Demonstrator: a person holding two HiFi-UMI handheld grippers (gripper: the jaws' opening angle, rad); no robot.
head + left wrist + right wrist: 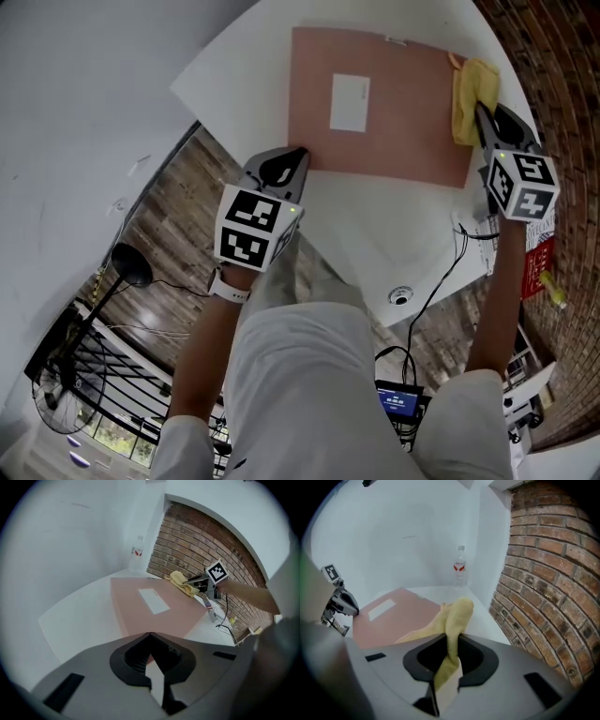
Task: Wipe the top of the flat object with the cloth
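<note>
Right gripper [480, 112], jaws clamped on the yellow cloth [472, 86], at the right edge of the pink mat [403, 127], upper right; mat extends leftward toward the closed left gripper [298, 156]

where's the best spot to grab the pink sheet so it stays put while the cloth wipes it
Probably the near left corner, coming in low from the near side. The sheet lies flat on the table, so only its rim offers a pinch. That corner is farthest from the cloth, which the right gripper holds at the far right. The left gripper has its shut tips there.
</note>
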